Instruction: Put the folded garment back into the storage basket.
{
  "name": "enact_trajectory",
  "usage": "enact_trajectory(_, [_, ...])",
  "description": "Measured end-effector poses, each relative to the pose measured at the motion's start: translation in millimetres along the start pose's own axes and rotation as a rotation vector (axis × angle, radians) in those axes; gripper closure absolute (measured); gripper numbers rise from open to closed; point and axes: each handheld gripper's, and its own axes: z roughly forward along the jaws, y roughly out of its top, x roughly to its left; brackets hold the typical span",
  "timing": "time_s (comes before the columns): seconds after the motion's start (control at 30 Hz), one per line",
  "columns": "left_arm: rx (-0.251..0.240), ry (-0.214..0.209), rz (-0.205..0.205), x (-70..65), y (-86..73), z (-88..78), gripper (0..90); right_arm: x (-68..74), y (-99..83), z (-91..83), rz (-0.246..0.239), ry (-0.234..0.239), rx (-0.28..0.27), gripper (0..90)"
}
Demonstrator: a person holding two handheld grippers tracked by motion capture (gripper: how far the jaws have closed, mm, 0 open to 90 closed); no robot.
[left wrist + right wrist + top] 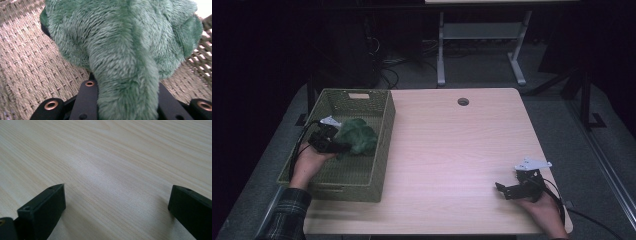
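Plaid sleeve (287, 212), black hand-held gripper (507, 191), grey plate (532, 163), brass eyelets (51, 105)

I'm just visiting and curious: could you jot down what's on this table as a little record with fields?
Held thing: green plush toy, fuzzy
Holder: left tongs, closed on the toy
Toy's place: inside the woven basket
Basket's place: left part of the wooden table
Right tongs: open, holding nothing, low over bare tabletop

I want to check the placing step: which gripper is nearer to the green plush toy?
Left. The left gripper is closed on the green plush toy inside the woven basket. The right gripper rests open on the wooden table, far across from the toy.
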Motion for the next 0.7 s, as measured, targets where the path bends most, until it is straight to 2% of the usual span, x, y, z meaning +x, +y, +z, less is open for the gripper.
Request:
enact_trajectory(0.2, [0.051, -0.001, 0.011, 0.8, -0.9, 7.9, 72.0, -0.2, -0.1, -0.1, -0.002, 0.000, 0.001, 0.9])
enact_trajectory(0.4, [0.073, 0.005, 0.003, 1.7, -2.1, 11.7, 68.4, -0.1, 0.0, -0.1, -0.002, 0.000, 0.001, 0.9])
enact_trajectory(0.53, [0.076, 0.009, 0.010, 2.1, -2.4, 13.3, 59.9, 0.0, 0.0, 0.0, 0.000, 0.000, 0.000, 0.9])
enact_trajectory(0.7, [0.080, 0.005, -0.008, 3.7, -3.1, 15.1, 47.0, 0.0, 0.0, 0.0, 0.000, 0.000, 0.000, 0.9])
